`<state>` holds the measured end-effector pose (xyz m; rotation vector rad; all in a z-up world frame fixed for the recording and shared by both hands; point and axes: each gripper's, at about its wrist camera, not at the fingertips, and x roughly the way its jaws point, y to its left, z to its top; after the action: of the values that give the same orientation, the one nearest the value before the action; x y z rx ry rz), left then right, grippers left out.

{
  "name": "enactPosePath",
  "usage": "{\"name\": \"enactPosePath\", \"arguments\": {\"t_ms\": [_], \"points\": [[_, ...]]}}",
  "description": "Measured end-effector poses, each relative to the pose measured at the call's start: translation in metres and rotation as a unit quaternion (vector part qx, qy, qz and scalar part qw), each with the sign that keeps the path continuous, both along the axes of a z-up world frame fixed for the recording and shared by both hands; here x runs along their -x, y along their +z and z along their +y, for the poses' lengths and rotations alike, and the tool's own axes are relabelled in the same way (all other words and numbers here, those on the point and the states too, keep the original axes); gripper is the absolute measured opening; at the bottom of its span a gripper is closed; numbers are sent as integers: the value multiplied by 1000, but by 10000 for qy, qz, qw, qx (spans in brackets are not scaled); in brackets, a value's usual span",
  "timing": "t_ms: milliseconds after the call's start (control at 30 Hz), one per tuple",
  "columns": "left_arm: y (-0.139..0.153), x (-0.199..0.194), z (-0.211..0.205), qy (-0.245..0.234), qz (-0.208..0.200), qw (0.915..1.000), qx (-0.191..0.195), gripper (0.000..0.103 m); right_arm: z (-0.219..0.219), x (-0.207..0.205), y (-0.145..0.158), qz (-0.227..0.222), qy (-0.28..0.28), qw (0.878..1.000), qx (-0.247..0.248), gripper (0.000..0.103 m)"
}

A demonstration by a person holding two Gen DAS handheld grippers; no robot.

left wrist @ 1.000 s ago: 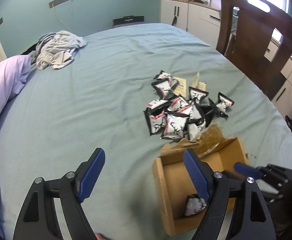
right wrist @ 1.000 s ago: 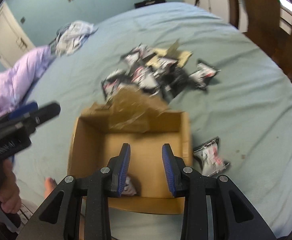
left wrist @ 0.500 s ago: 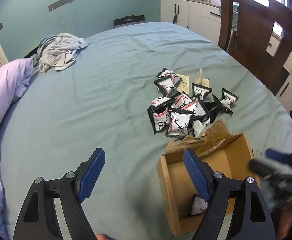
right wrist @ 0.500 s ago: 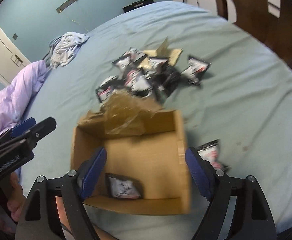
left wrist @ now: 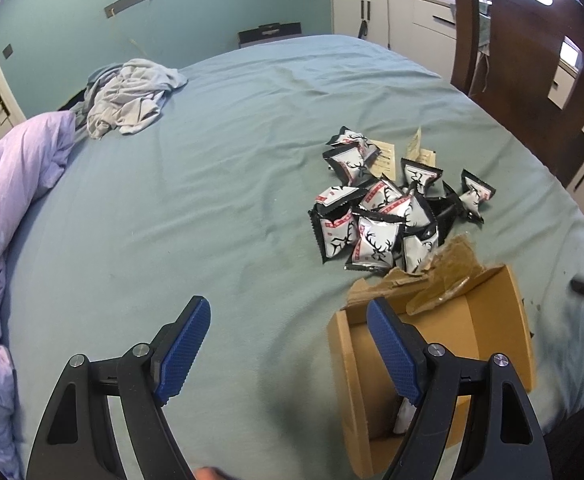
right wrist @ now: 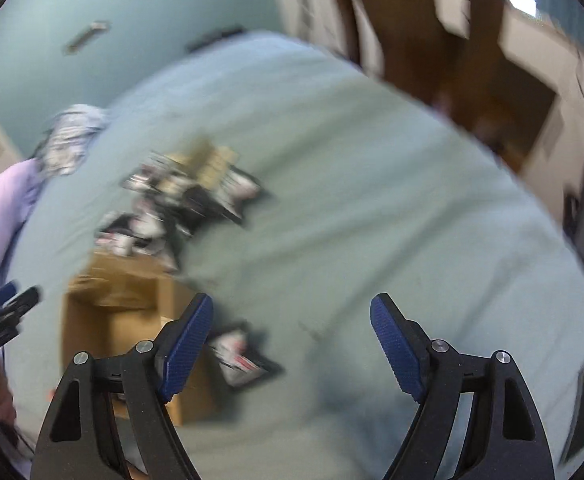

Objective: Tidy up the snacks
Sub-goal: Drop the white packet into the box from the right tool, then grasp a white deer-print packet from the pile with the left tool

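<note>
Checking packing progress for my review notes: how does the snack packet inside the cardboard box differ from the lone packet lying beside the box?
The packet in the box stands against the wall of the cardboard box, mostly hidden by a left gripper finger; the lone packet lies flat on the blue sheet, fully exposed. The boxed one is packed; the lone one sits outside the box, just ahead of the open right gripper. Both look like the same black-and-white wrapper with red.

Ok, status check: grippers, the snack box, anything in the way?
Left gripper open, empty. Right gripper open, empty, beside a stray packet. Box holds one packet; snack pile waits outside. Torn flap overhangs the box.
</note>
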<state>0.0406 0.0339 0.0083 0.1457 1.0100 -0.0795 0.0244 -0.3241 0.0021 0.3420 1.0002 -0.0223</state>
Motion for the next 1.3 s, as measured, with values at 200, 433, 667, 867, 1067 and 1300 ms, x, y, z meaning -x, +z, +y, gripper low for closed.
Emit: {"name": "enactPosePath", "arguments": {"t_ms": [200, 433, 667, 867, 1067, 1300], "points": [[-5, -9, -4, 19, 45, 10000, -83, 82, 19, -29, -55, 1234, 570, 9903, -300, 80], [-9, -11, -11, -60, 73, 9998, -171, 82, 39, -51, -85, 1682, 1149, 9769, -640, 66], [-11, -13, -10, -28, 105, 9997, -199, 82, 49, -64, -99, 1778, 1301, 9721, -801, 64], [-12, -13, -9, -9, 117, 9997, -196, 82, 54, -69, -101, 1754, 1347, 9715, -858, 42], [-15, -15, -9, 2, 193, 9995, -241, 82, 52, -65, -104, 1938, 1245, 9675, -1042, 15], [-16, -12, -7, 57, 168, 9993, -322, 82, 34, -56, -80, 1470, 995, 9767, -1204, 0]]}}
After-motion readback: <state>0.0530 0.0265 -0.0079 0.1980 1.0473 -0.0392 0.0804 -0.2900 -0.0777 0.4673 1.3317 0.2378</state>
